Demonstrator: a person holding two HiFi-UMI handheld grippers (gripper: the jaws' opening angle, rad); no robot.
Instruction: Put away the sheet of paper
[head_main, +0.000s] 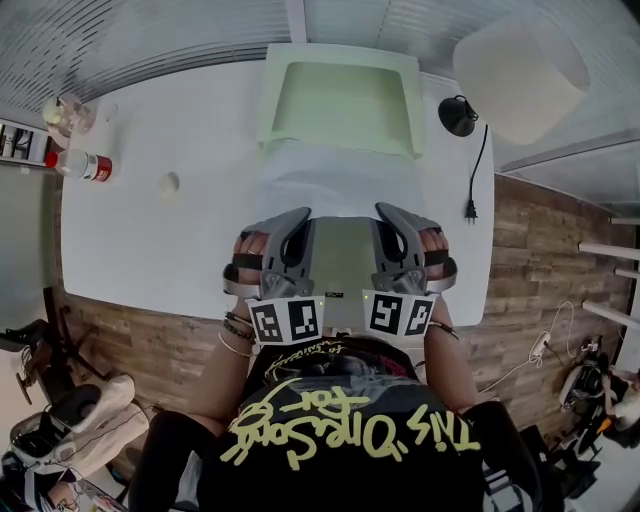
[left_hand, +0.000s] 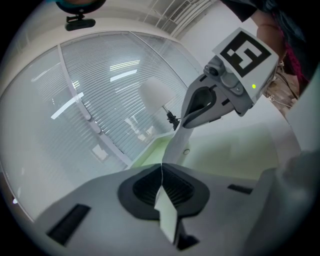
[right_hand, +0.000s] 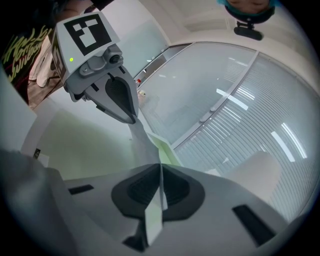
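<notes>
A pale sheet of paper (head_main: 340, 262) is stretched between my two grippers above the near half of the white table (head_main: 150, 240). Its far part (head_main: 335, 180) reaches toward a light green tray (head_main: 340, 105) at the table's back. My left gripper (head_main: 298, 222) is shut on the sheet's left edge and my right gripper (head_main: 388, 216) on its right edge. In the left gripper view the jaws (left_hand: 161, 172) pinch the paper (left_hand: 167, 215), with the right gripper (left_hand: 220, 100) opposite. The right gripper view shows the jaws (right_hand: 160, 172) pinching the paper (right_hand: 154, 215), with the left gripper (right_hand: 107, 92) opposite.
A bottle with a red label (head_main: 82, 165), a glass jar (head_main: 66, 112) and a small round object (head_main: 170, 184) sit at the table's left. A white lamp shade (head_main: 520, 70), a black lamp part (head_main: 458, 115) and its cable with plug (head_main: 470, 208) are at the right.
</notes>
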